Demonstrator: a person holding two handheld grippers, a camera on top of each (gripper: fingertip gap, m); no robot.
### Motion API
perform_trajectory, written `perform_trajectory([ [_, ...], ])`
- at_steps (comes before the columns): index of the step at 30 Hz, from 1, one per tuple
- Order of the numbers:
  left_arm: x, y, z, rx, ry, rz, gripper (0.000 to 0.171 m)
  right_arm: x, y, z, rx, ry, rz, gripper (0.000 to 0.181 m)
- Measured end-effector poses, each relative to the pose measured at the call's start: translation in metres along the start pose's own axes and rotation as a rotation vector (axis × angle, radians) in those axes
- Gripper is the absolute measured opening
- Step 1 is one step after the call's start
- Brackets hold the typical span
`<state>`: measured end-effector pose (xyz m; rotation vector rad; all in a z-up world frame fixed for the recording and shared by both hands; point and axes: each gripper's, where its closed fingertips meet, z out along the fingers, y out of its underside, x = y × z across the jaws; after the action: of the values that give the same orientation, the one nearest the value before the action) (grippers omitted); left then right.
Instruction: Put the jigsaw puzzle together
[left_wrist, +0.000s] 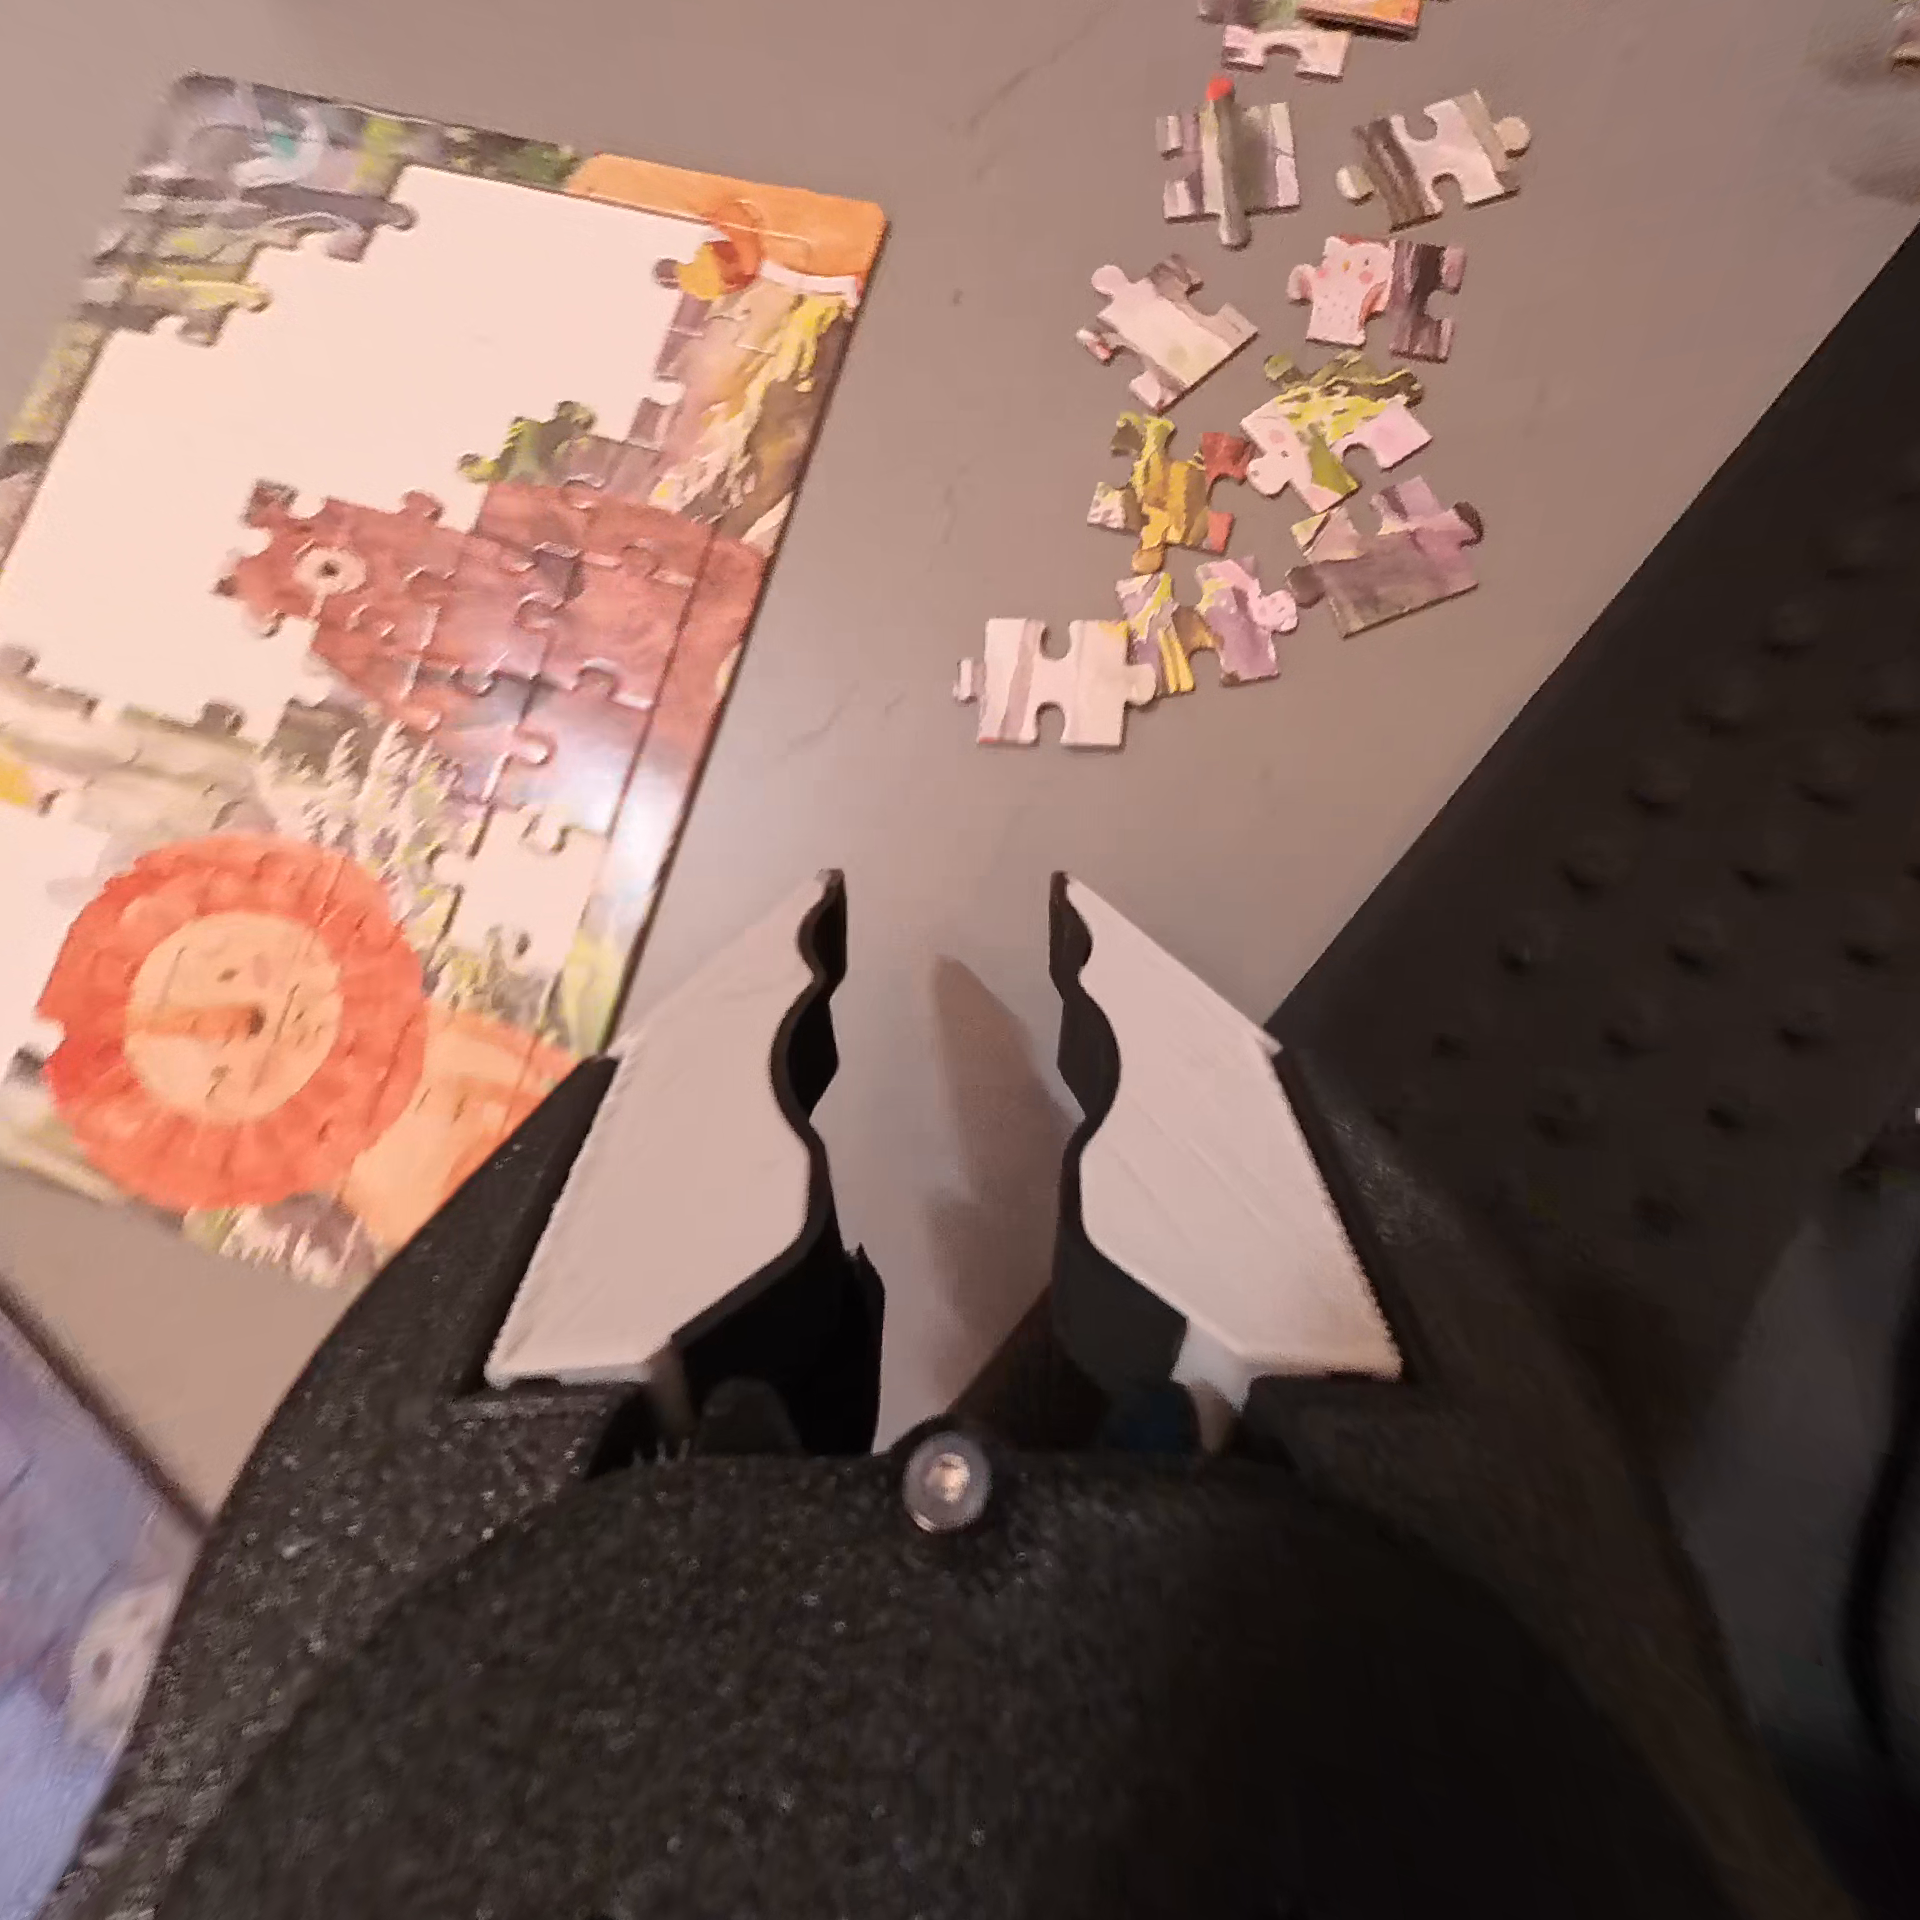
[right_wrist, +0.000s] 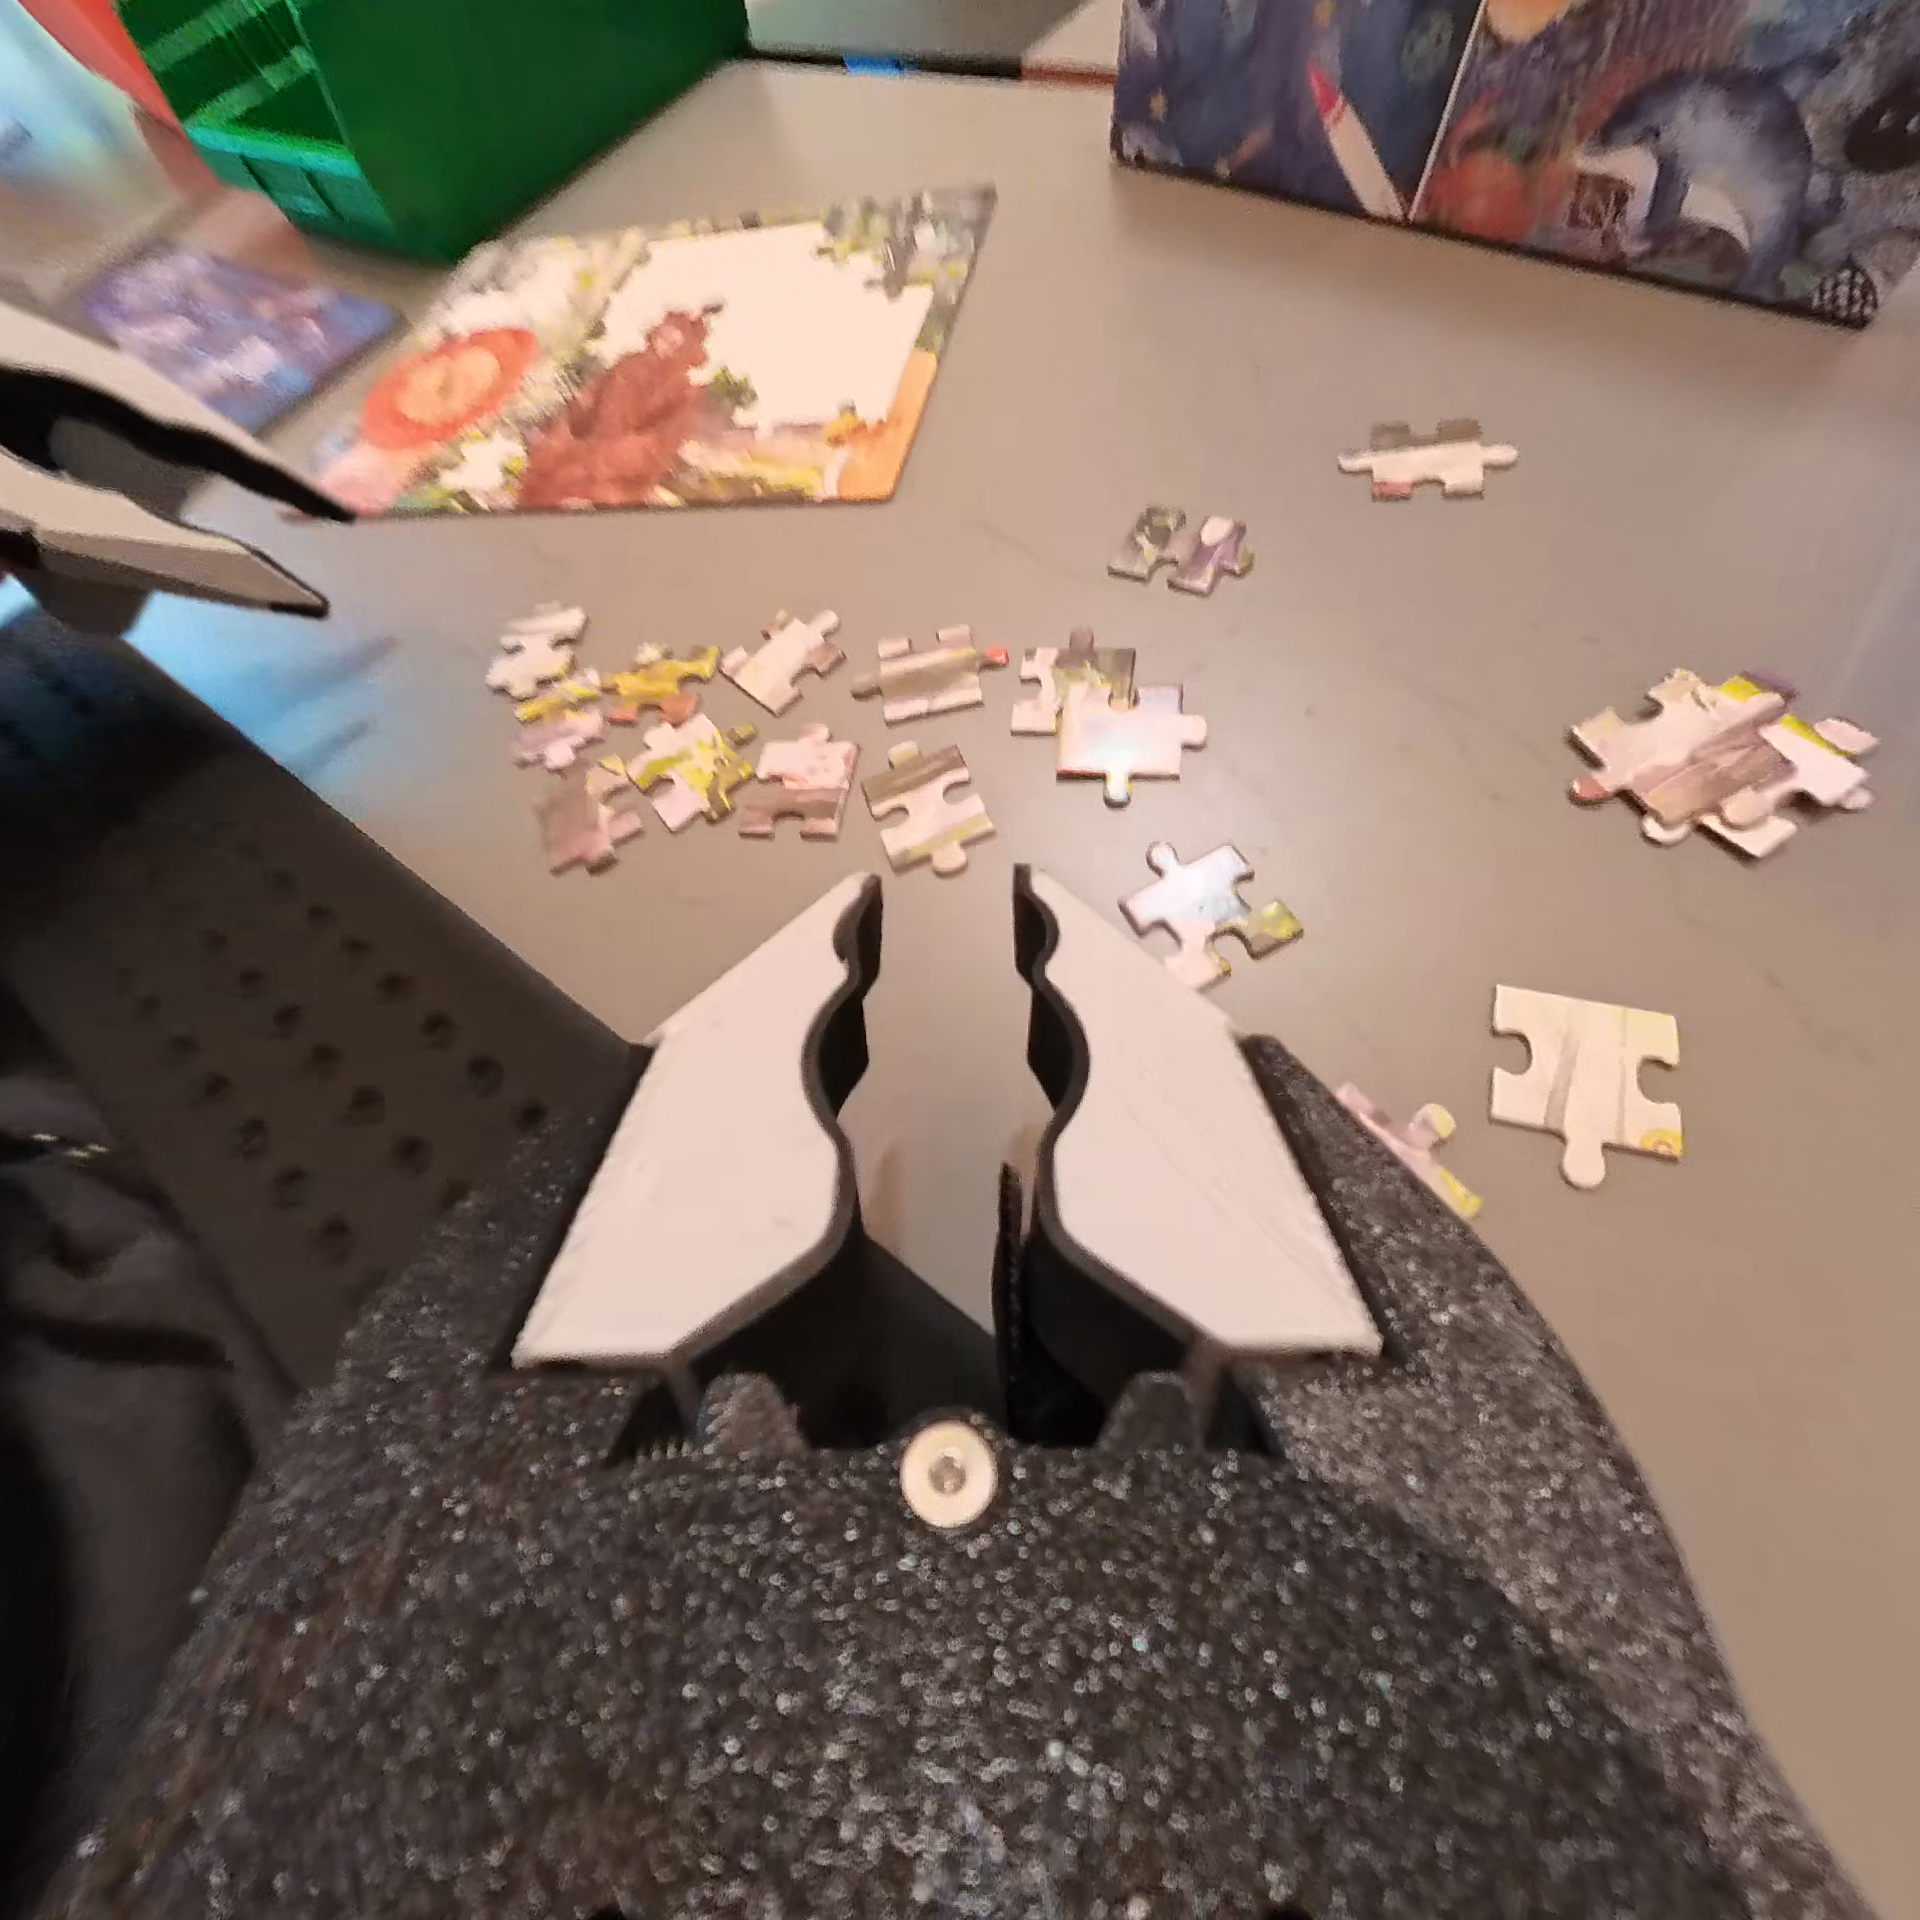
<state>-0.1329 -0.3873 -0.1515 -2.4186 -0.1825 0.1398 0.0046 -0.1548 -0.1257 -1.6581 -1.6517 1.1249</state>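
Right wrist view: my right gripper (right_wrist: 945, 894) hangs parted and empty over loose pieces (right_wrist: 925, 795); left gripper (left_wrist: 945, 894) likewise. Next: pick one for the puzzle board (left_wrist: 644, 862).

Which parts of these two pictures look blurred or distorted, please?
Left wrist view: the puzzle board is smeared with motion blur, while the loose pieces are sharper. Right wrist view: the far green box is blurred, and wide-angle distortion bends the table.
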Motion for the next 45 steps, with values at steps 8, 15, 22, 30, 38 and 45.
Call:
perform_trajectory([
  [8, -0.008, -0.006, -0.006, 0.087, -0.027, -0.021, 0.038, -0.016, -0.029, 0.034, 0.019, -0.075, -0.041, 0.022],
  [15, 0.001, -0.014, 0.022, 0.069, 0.036, 0.013, 0.041, 0.067, -0.007, 0.014, -0.102, 0.196, 0.015, 0.023],
  [22, -0.028, -0.029, 0.030, 0.133, -0.004, -0.059, 0.041, 0.141, 0.008, -0.022, -0.223, 0.372, 0.058, 0.028],
  [30, -0.032, -0.019, 0.038, 0.122, -0.019, -0.039, 0.040, 0.093, 0.047, -0.033, -0.491, 0.142, -0.143, 0.028],
  [38, -0.033, -0.023, 0.023, 0.175, -0.049, -0.009, 0.040, 0.131, 0.040, -0.022, -0.386, 0.266, 0.028, 0.045],
  [45, -0.041, -0.016, 0.002, 0.209, -0.116, -0.025, 0.039, 0.135, 0.045, -0.010, -0.394, 0.311, 0.053, 0.039],
])
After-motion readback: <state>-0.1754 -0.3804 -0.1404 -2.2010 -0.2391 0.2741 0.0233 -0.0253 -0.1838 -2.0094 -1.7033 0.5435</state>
